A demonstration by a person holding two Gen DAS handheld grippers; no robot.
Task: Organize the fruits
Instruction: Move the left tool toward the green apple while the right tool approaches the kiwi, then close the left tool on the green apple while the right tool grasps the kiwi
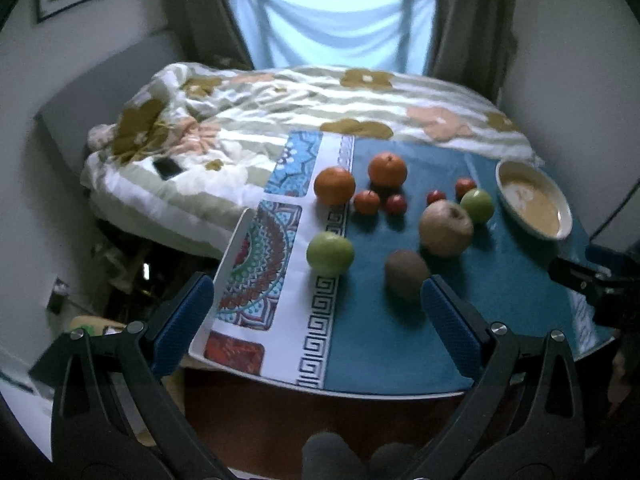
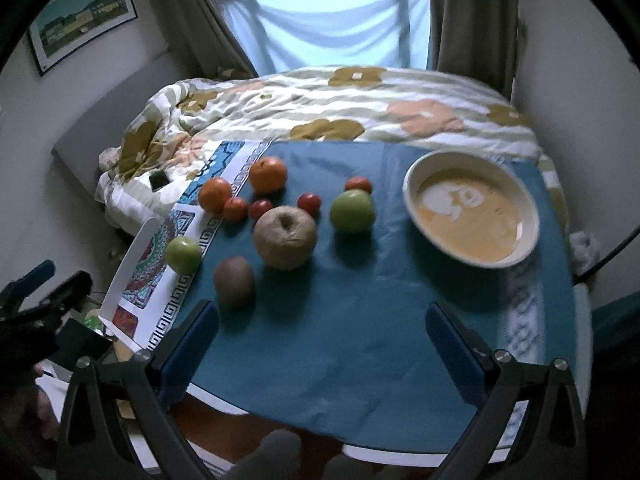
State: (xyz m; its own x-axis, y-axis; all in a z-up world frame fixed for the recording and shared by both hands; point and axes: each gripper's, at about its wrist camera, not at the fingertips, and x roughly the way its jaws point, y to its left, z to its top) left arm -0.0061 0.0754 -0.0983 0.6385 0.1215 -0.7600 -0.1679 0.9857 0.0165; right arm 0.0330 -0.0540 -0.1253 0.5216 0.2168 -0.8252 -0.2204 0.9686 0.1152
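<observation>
Fruit all loose on the teal cloth (image 2: 320,340), none in the bowl (image 2: 472,208) yet. Bowl way off on the right side, cream rim, orange inside. Two oranges (image 2: 268,174) at the far left by the patterned border, with small red fruits (image 2: 309,203) strung out just in front. Big brownish apple (image 2: 285,237) sitting mid-cloth, stem dimple up. One green apple (image 2: 352,211) between that and the bowl, another green apple (image 1: 330,252) on the white border strip at the left. Kiwi (image 2: 234,282) nearest, just beside the brown apple.

Left gripper (image 1: 318,312) spread wide, holding nothing, hanging over the near edge with the kiwi close to its right finger. Right gripper (image 2: 322,336) also released, empty, over bare cloth. Rumpled flowery duvet (image 2: 340,108) behind it all.
</observation>
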